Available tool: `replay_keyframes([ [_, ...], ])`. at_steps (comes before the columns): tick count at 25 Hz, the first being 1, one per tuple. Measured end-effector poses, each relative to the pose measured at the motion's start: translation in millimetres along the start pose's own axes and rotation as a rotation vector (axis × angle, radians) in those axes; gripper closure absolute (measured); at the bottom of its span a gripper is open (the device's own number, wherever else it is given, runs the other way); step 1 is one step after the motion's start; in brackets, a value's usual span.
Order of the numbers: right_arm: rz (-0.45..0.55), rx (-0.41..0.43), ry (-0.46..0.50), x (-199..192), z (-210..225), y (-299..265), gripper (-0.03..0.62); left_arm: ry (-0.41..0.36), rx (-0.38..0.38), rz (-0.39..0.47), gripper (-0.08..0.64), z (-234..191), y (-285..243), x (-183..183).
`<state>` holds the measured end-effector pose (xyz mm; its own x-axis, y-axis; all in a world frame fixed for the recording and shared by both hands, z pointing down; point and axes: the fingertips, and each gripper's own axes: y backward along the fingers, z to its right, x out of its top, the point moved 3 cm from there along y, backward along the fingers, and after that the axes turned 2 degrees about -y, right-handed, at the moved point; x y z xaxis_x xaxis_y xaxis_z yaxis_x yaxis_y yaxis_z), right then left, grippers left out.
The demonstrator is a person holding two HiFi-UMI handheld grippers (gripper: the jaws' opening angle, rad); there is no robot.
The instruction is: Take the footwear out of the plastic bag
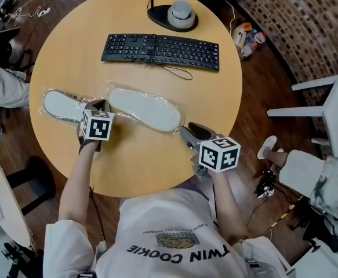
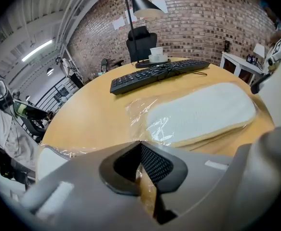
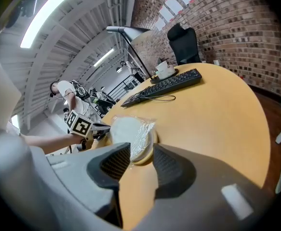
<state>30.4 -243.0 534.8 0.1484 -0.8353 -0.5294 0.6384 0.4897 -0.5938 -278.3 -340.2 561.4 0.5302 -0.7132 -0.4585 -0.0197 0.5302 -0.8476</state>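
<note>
Two flat white slippers lie in clear plastic on the round wooden table [image 1: 218, 100]: one slipper [image 1: 144, 109] in the middle, the other slipper [image 1: 61, 106] to its left. My left gripper [image 1: 101, 105] sits between them, shut on a fold of the plastic bag [image 2: 141, 113]; the film shows pinched between its pads. In the left gripper view the middle slipper [image 2: 203, 112] stretches away to the right. My right gripper [image 1: 188, 131] stands open at that slipper's right end. The wrapped tip [image 3: 129, 131] lies just ahead of its jaws, with no contact.
A black keyboard [image 1: 160, 51] with a looped cable lies at the table's far side. Behind it stands a desk lamp base [image 1: 167, 17] with a white cup on it. A white chair [image 1: 331, 106] stands to the right, off the table.
</note>
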Motion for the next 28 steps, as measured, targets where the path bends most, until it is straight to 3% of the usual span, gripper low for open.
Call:
replay_keyframes([
  [5, -0.102, 0.001, -0.015, -4, 18, -5, 0.456, -0.021, 0.008, -0.001, 0.558, 2, -1, 2],
  [10, -0.25, -0.068, 0.162, -12, 21, -16, 0.457, -0.034, 0.009, 0.005, 0.558, 3, -3, 1],
  [12, -0.261, -0.053, 0.17, -13, 17, -22, 0.456, -0.039, 0.01, 0.006, 0.558, 3, -2, 1],
  [21, -0.175, 0.073, -0.047, -5, 18, -27, 0.462, -0.05, 0.008, 0.017, 0.558, 4, -2, 1],
  [28, -0.062, 0.312, -0.215, 9, 3, -32, 0.469, -0.058, 0.006, 0.018, 0.559, 3, -3, 2],
])
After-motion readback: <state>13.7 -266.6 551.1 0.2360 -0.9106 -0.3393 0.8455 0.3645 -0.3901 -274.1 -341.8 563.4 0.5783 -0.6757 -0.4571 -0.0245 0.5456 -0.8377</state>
